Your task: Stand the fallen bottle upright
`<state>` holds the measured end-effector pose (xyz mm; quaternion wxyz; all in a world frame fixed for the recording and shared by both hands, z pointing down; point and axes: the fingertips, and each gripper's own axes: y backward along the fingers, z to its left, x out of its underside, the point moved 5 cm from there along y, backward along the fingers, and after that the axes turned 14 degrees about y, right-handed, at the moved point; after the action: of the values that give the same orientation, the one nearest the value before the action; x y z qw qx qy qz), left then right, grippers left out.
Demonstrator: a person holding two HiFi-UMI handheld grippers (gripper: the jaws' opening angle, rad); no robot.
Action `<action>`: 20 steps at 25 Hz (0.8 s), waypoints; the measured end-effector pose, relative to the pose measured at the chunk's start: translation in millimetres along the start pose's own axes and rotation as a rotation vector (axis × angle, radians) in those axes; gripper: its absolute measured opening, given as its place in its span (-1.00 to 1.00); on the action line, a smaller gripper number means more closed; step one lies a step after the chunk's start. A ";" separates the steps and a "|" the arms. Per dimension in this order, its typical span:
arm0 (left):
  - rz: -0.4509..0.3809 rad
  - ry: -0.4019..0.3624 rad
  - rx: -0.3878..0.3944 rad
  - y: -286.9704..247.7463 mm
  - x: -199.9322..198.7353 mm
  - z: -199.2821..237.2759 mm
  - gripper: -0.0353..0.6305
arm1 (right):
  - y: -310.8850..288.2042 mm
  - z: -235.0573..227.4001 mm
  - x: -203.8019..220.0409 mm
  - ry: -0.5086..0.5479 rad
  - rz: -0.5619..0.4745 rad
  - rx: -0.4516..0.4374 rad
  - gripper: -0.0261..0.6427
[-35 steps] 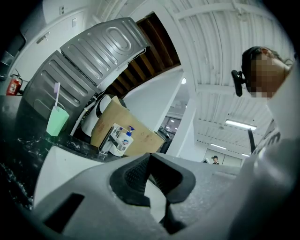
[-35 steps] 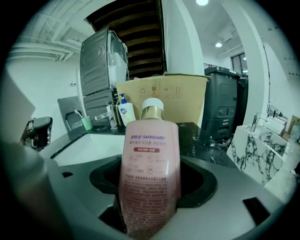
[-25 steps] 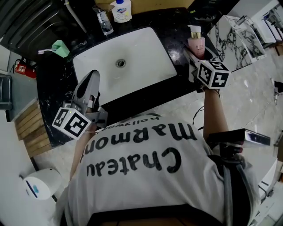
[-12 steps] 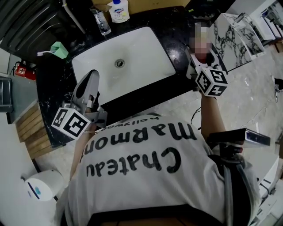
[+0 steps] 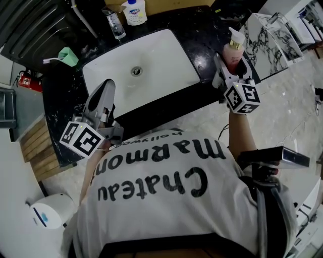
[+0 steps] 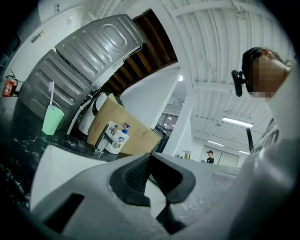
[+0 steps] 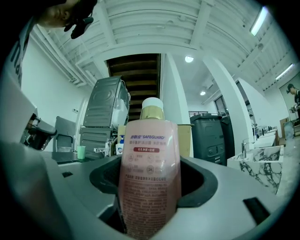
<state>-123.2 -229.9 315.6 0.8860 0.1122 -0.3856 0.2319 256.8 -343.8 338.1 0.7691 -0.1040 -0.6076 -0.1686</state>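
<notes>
**Between the fingers (image 7: 204, 185) of the right gripper (image 5: 232, 64): the pink bottle, held cap-up**

The pink bottle (image 7: 149, 159) sits squarely between the two fingers, which pinch its lower body from both sides. Its printed label faces the gripper's camera. The gold collar and white cap rise above the fingertips, in line with the fingers' length. In the head view the bottle is at the right end of the black counter (image 5: 202, 30), with its cap pointing away from the person. No view shows whether its base touches the counter.

To the left of these fingers lies the white sink (image 5: 161, 60), sunk into the counter. To their right, off the counter's end, stands a marbled box (image 5: 265, 40).

The left gripper (image 5: 102, 89) hangs at the near left corner of the sink. Its fingers (image 6: 136, 176) are pressed together at the tips, with nothing between them. Beyond these fingertips, across the basin, are the tap (image 5: 115, 24) and a white bottle (image 5: 136, 11) with a blue pump. A cardboard box (image 6: 136, 136) stands just behind both.

Left of the fingertips, near the counter's far edge, a green cup (image 5: 69, 54) stands with a thin white stick in it. Further left, off the counter, is a red fire extinguisher (image 5: 22, 79).
</notes>
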 end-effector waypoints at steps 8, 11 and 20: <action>0.003 -0.003 -0.002 2.6 0.7 0.8 -0.85 | 2.7 2.2 0.4 0.015 -0.029 -0.005 -0.01; 0.003 -0.006 -0.002 2.9 -0.4 1.5 -0.85 | 5.5 2.5 0.9 0.015 -0.049 0.006 -0.01; 0.011 -0.003 0.004 0.9 -0.3 1.1 -0.85 | 8.6 0.3 2.4 0.015 -0.061 0.025 -0.01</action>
<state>-124.5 -229.6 316.2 0.8840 0.1121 -0.3868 0.2374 260.3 -336.1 340.9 0.7693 -0.0743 -0.6070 -0.1851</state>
